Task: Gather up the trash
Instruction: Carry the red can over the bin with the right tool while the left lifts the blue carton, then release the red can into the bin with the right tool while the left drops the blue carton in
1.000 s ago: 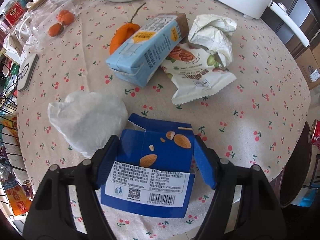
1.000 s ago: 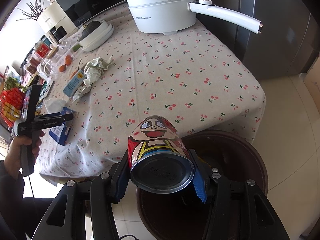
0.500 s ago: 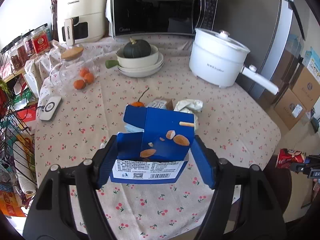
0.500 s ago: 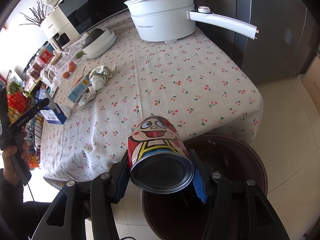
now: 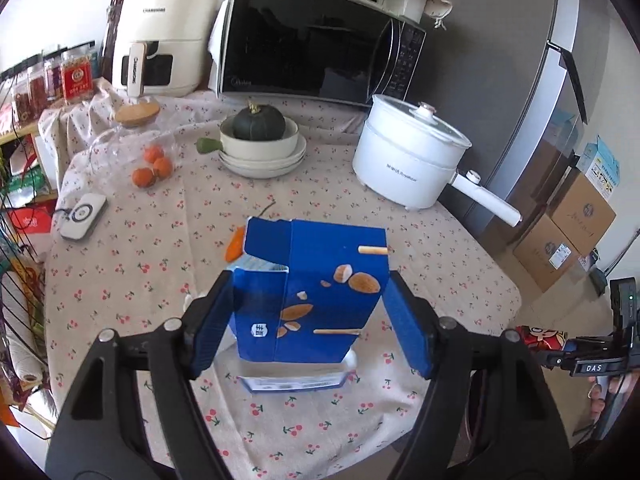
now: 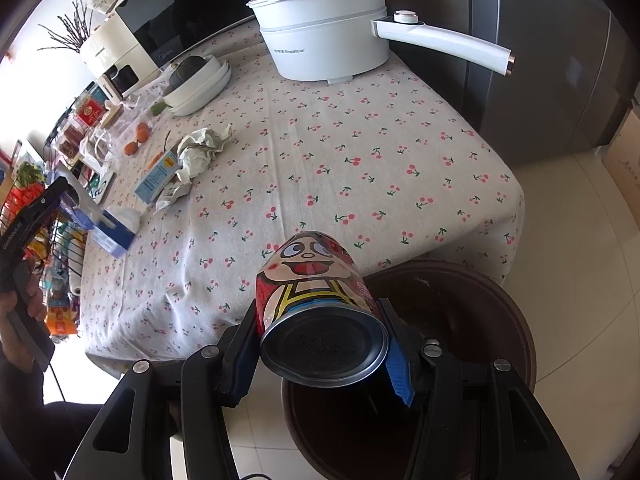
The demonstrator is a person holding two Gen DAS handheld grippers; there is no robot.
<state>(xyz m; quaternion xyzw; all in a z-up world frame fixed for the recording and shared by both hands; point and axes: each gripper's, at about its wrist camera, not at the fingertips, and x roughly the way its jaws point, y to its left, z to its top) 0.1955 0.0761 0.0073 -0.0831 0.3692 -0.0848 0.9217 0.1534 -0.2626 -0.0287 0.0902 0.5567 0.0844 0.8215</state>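
My left gripper (image 5: 308, 316) is shut on a blue snack box (image 5: 316, 292) with almond pictures and holds it tilted above the table's near edge. The box also shows in the right wrist view (image 6: 114, 234), at the table's left edge. My right gripper (image 6: 320, 340) is shut on a red cartoon-face can (image 6: 316, 296) and holds it over the rim of a dark brown bin (image 6: 480, 320) on the floor beside the table. A light blue carton (image 6: 158, 176), a crumpled paper wrapper (image 6: 200, 148) and a white tissue (image 6: 128, 216) lie on the tablecloth.
A white electric pot (image 5: 408, 160) with a long handle stands at the right back. Stacked bowls with a green squash (image 5: 260, 140), oranges (image 5: 154, 168), a microwave (image 5: 320, 44) and an air fryer (image 5: 160, 52) stand behind. Cardboard boxes (image 5: 568, 236) sit on the floor.
My left gripper has lifted the blue box off the table and tilted up to face the back of the table. My right gripper with the can has stayed over the bin.
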